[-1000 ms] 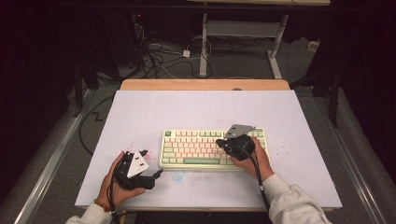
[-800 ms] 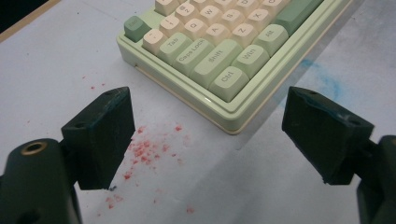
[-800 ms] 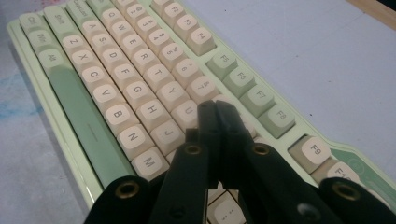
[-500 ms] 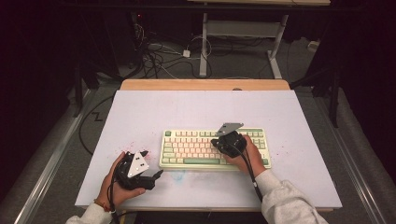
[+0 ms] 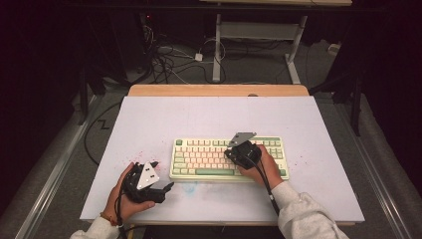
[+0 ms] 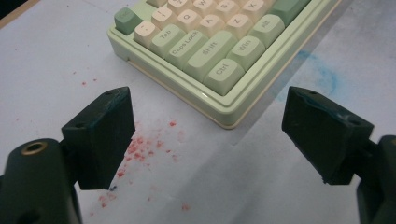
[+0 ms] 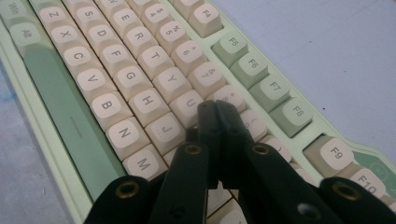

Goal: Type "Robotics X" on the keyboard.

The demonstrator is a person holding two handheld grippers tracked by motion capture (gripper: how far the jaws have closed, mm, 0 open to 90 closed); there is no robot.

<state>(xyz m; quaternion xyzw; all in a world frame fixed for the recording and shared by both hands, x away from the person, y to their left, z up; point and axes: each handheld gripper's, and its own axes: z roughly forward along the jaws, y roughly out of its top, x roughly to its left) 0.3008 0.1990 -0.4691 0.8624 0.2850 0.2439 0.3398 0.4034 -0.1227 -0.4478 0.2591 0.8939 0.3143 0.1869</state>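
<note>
Since the earlier frame the right gripper (image 5: 238, 151) has been carried leftward over the keyboard (image 5: 199, 158), jaws clenched empty above the U key (contact not discernible). The keyboard lies lengthwise across the table (image 5: 209, 117). The left gripper (image 6: 205, 135), released, is held just beside its near left corner.

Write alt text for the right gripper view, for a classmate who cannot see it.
The right gripper's two black jaws, pressed together, point down at the cream keys of a pale green keyboard, their tips near the U and J keys. Green function keys line the far edge, and the white table lies beyond.
</note>
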